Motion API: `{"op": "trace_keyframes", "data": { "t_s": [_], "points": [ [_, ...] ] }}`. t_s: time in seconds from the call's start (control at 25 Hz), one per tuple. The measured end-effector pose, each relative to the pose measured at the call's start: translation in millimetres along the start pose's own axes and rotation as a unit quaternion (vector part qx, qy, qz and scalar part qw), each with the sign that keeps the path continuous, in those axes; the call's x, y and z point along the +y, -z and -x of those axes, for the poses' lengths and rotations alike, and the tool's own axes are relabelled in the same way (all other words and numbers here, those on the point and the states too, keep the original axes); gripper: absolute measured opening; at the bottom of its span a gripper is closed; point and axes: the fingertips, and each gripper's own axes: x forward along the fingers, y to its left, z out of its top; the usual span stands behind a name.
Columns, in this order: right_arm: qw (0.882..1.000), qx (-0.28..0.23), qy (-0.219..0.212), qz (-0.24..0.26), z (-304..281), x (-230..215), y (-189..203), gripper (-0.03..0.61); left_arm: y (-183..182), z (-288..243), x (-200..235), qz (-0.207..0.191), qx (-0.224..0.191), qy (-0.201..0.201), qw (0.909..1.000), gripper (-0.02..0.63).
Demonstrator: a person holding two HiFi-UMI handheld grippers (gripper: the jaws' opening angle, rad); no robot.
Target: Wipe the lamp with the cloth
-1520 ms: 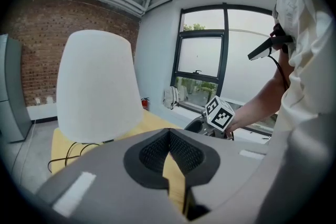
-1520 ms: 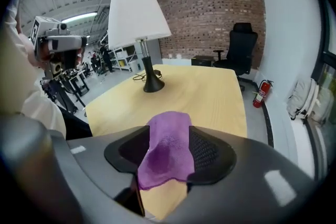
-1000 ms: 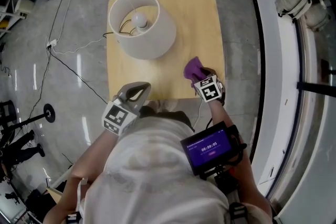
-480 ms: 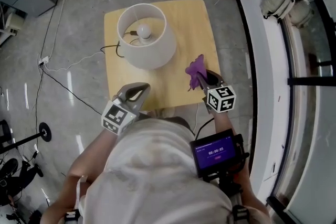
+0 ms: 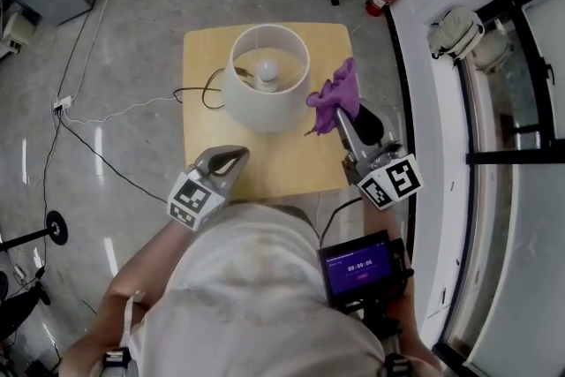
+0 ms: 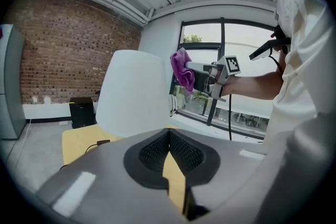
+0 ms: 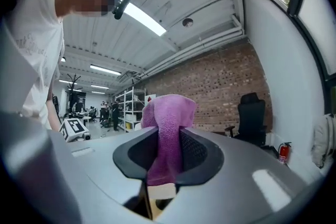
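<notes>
Lamp (image 5: 265, 88) hogs far half of bench (image 5: 282, 168). Near side of lamp bare, easy pass. Cord (image 5: 196, 92) trails left of lamp, right strip tight.

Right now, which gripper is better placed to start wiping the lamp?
Right. The right gripper is clamped on the cloth, held up beside the lamp. The left gripper is shut and empty, back at the near edge of the table.

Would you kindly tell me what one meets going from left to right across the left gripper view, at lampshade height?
Black box on the floor → white fabric lampshade → purple cloth → black-and-white marker cube → person's bare forearm
</notes>
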Motion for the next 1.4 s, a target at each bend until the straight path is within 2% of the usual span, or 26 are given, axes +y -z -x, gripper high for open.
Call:
{"op": "trace_keyframes", "data": {
  "t_s": [0.16,0.36,0.6,0.88,1.24,1.4],
  "points": [
    [1.0,-0.012,-0.006,-0.004,-25.4,12.9,-6.5,0.11,0.7,12.2,18.3,0.009,-0.017,-0.013,0.9997,0.002],
    [1.0,0.02,0.009,-0.002,-45.6,14.2,14.5,0.11,1.9,22.7,30.9,0.018,-0.026,-0.02,0.9993,0.002],
    [0.999,0.036,0.022,-0.025,-45.1,11.2,38.8,0.11,5.9,29.0,37.2,0.023,-0.022,-0.026,0.9992,0.002],
    [0.995,0.073,0.018,-0.061,-41.4,-5.9,86.7,0.11,0.1,19.8,31.5,0.022,-0.011,-0.041,0.9989,0.002],
    [0.983,0.151,-0.024,-0.101,-31.7,-24.3,153.5,0.11,-8.5,-1.2,10.7,0.033,0.005,-0.071,0.9969,0.002],
    [0.981,0.166,-0.019,-0.097,-26.1,-48.4,156.0,0.106,-18.1,-5.4,5.9,0.038,0.001,-0.09,0.9952,0.002]
  ]
}}
